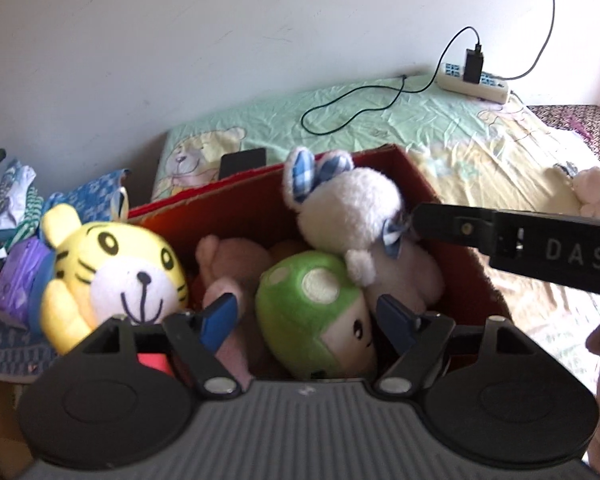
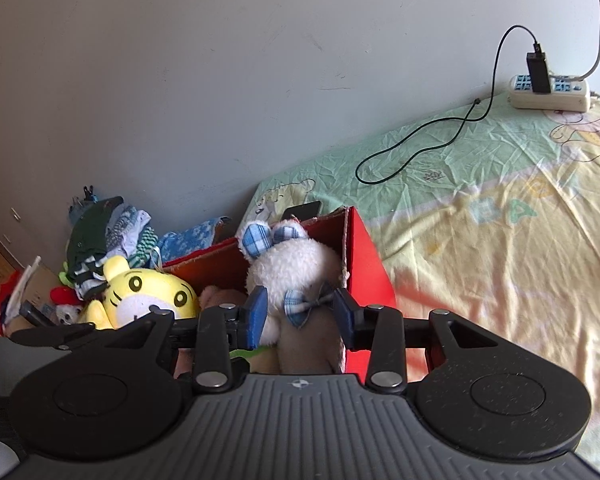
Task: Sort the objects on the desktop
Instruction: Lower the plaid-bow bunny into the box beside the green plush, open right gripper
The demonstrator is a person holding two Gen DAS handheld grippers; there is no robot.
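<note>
Right gripper [image 2: 298, 314] is clamped on the white bunny [image 2: 296, 268], blue pads pinching its body at the bow, holding it upright in the red box [image 2: 366, 256] near the right wall. Left gripper [image 1: 306, 320] hangs spread wide above the green mushroom plush [image 1: 312, 312], gripping nothing. Tight quarters inside: the yellow tiger [image 1: 116, 272] crowds the left rim, a pink plush [image 1: 228, 264] sits between, while open bedsheet [image 2: 500, 240] stretches to the right.

Bed, green-yellow cartoon sheet [image 2: 480, 208] | bears red cardboard box [image 2: 366, 256], white power strip [image 2: 548, 98], looped black cable [image 2: 412, 152], dark phone [image 1: 242, 162], small white plush [image 1: 590, 192]
</note>
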